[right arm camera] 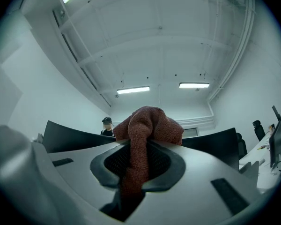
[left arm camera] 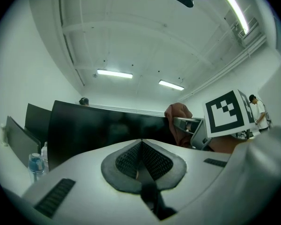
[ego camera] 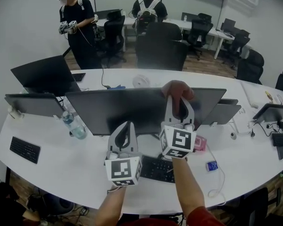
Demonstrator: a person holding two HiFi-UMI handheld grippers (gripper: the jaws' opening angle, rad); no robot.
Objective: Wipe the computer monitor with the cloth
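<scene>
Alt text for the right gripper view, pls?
The right gripper has its grey jaws shut on a reddish-brown knitted cloth, which bunches up above them. Behind runs the top edge of a black computer monitor, with a person in a black cap beyond and strip lights on the white ceiling.

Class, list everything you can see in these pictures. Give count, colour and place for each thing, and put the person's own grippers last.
table: one, white, curved, foreground.
monitor: one, black, table's middle.
other monitors: several, dark, either side.
cloth: one, reddish-brown, monitor's top edge.
bottle: one, clear, left of monitor.
keyboards: at least three, black, on table.
pink item: one, beside right gripper.
chairs: several, black, behind table.
people: two, dark tops, at back.
left gripper: one, white, shut and empty, before monitor.
right gripper: one, white, shut on cloth.
</scene>
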